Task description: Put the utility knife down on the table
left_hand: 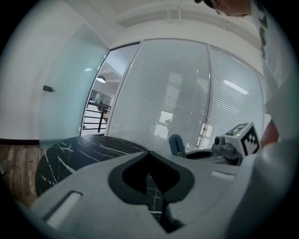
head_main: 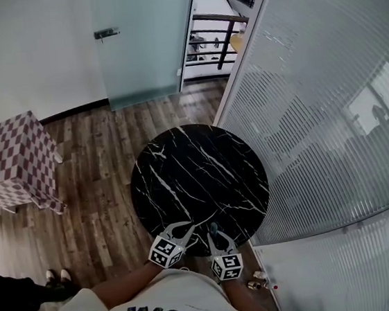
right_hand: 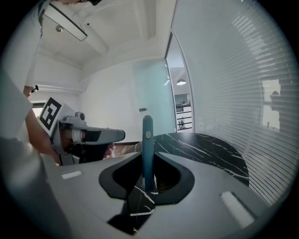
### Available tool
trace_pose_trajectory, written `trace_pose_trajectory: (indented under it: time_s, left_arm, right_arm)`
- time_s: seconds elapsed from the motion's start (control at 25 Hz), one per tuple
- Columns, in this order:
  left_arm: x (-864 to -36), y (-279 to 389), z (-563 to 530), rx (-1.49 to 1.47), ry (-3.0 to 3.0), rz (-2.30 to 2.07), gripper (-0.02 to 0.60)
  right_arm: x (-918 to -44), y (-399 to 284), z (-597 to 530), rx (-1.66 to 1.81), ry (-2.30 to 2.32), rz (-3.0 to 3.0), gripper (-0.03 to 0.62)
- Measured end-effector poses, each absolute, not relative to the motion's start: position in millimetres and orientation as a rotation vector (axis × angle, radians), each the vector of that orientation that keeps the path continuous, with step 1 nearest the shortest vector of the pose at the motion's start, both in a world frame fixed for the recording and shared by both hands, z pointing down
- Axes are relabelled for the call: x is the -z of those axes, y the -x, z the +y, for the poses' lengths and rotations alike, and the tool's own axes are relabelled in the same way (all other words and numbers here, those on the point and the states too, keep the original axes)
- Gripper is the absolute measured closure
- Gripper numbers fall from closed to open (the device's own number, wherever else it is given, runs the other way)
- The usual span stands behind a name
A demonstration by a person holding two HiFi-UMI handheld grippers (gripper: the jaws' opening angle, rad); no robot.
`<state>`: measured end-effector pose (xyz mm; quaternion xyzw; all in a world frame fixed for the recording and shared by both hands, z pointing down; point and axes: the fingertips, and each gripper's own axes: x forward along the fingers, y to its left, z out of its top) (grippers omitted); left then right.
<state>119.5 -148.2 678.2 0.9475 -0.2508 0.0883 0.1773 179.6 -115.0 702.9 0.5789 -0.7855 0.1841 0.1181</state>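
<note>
A: Start at the left. What's out there?

B: A checked box [head_main: 14, 161] on the floor, at nine o'clock from the round black bench [head_main: 182, 167] and well apart from it. No factor.

A: And the left gripper [left_hand: 149, 153]?

B: Jaws together, nothing in them. It hangs at the bench's near rim, about six o'clock, just beside the right gripper [right_hand: 147, 161].

A: The right one has the utility knife [right_hand: 147, 135]?

B: Yes, clamped on its lower part, with the blue body standing upright towards twelve o'clock between the jaws. It's over the near rim. I can't tell whether it touches the stone.

A: So what could go wrong?

B: Three things, I'd say. If it's let go on end, it would topple, and that smooth stone looks slippery, so it could skid. Released this close to six o'clock, a skid towards the person would carry it off the rim to the floor. And the left gripper sits close at nine o'clock of the right one, so a tipping knife could strike it.

A: The slatted glass wall [head_main: 328, 101] on the right?

B: It's near the bench at three o'clock, but apart from both grippers.
</note>
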Motion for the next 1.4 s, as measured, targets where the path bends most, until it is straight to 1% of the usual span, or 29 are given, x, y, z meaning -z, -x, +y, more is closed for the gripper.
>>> trace_pose_trajectory:
  time_s: [0.64, 1.4]
  left_arm:
    - [-758, -118, -159, -0.418, -2.535, -0.663, 0.581]
    - [-817, -121, -167, -0.568, -2.440, -0.606, 0.581]
  right_arm:
    - [-775, -180, -116, -0.664, -1.578, -2.201, 0.520]
    - [-841, -170, -122, -0.838, -1.450, -2.101, 0.520]
